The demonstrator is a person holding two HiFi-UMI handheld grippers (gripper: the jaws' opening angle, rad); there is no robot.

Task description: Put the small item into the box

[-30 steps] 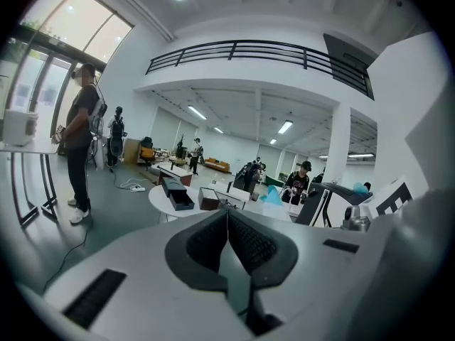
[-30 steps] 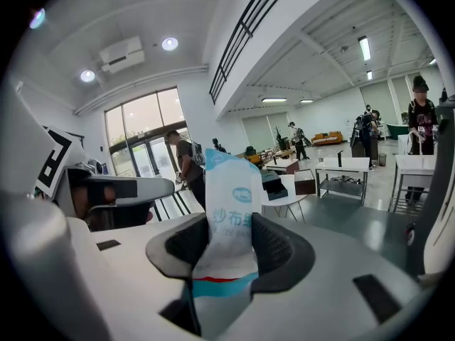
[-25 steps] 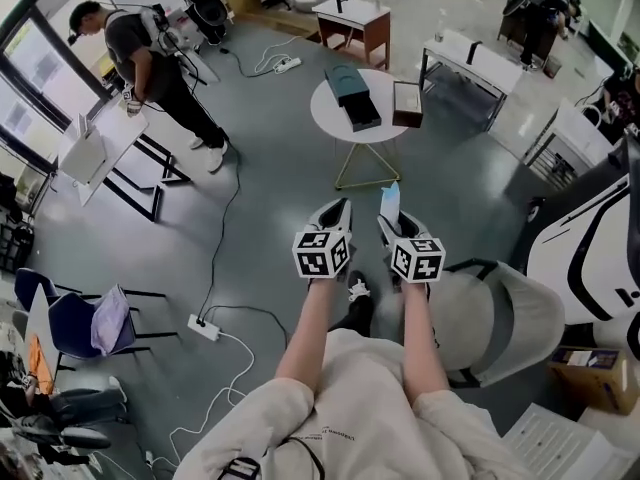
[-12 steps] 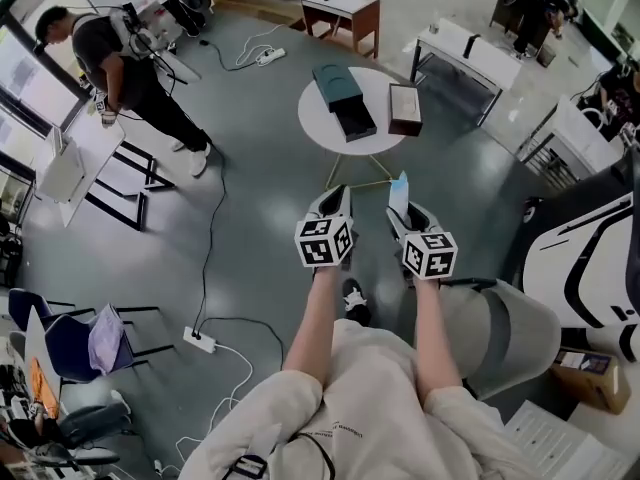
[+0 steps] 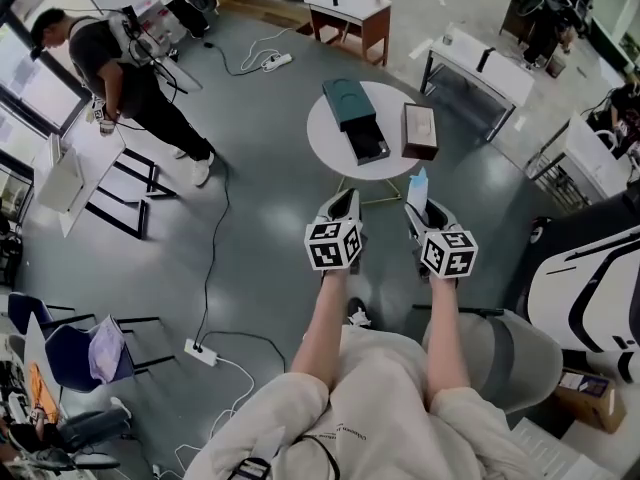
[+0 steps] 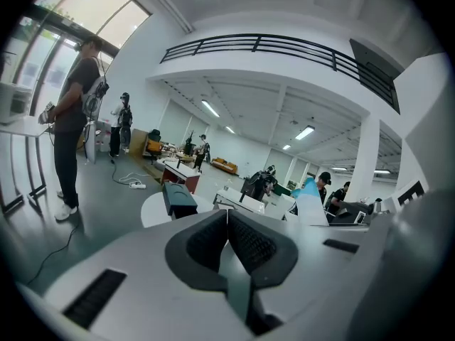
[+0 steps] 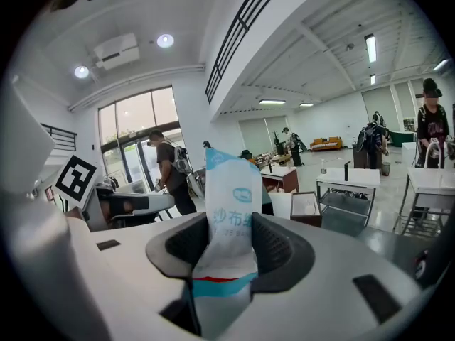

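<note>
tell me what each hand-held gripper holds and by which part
The right hand-held gripper clamps a white-and-blue packet by its lower half; the printed top sticks out past the jaws. The left hand-held gripper holds nothing, jaws together.

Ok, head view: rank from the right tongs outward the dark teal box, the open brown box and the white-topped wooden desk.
1. Open brown box, right on the round white table.
2. Dark teal box, on its left.
3. White-topped wooden desk, beyond the table.

Wearer: cream short-sleeved T-shirt (image 5: 375,393); left gripper (image 5: 346,200) and right gripper (image 5: 422,210) pale grey, black ribbed pads (image 6: 250,244), black-and-white marker cubes (image 5: 333,244).
</note>
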